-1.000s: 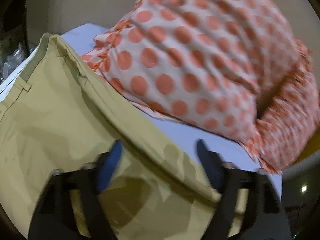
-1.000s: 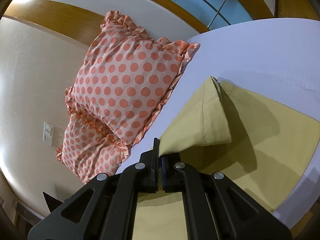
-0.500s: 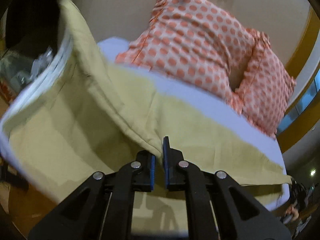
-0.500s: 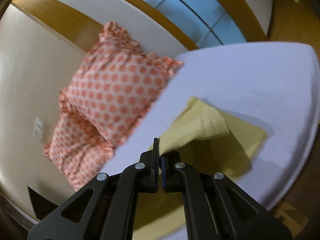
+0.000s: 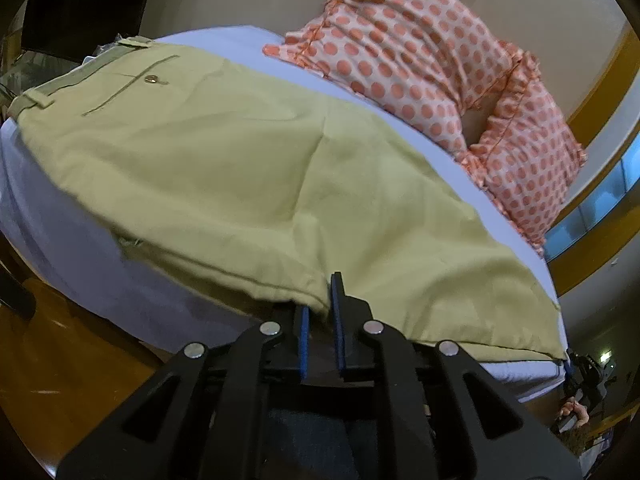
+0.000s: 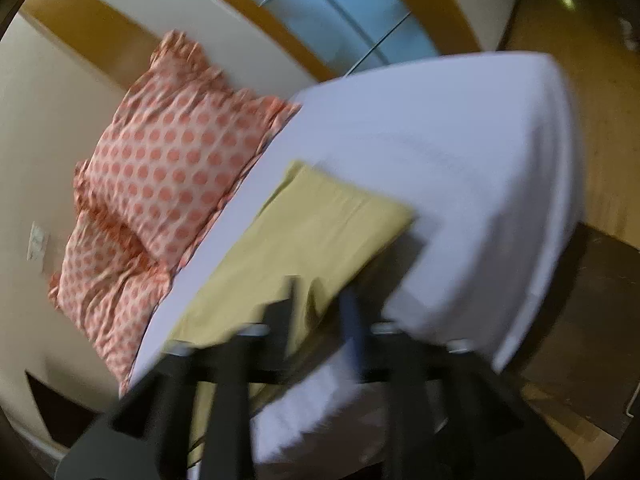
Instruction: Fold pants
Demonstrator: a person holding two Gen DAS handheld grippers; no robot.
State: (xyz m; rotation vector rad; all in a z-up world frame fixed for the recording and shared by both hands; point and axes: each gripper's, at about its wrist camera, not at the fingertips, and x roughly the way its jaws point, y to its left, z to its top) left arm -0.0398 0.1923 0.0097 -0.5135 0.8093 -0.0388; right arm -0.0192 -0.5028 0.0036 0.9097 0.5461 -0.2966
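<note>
The right wrist view is smeared by motion: the right gripper [image 6: 320,304] shows only as dark streaks, so its finger edges and the gap between them are soft. The pants [image 6: 304,240] below those fingers blur into shadow, and their near end is hidden behind the gripper body.

In the left wrist view the pants' [image 5: 260,168] edge dips behind the left gripper [image 5: 319,308], so whether cloth sits between the fingers cannot be told. Far left of the fingers, clutter beyond the waistband [image 5: 56,80] is too dark to identify. The pillows [image 5: 440,68] run off the top edge.
</note>
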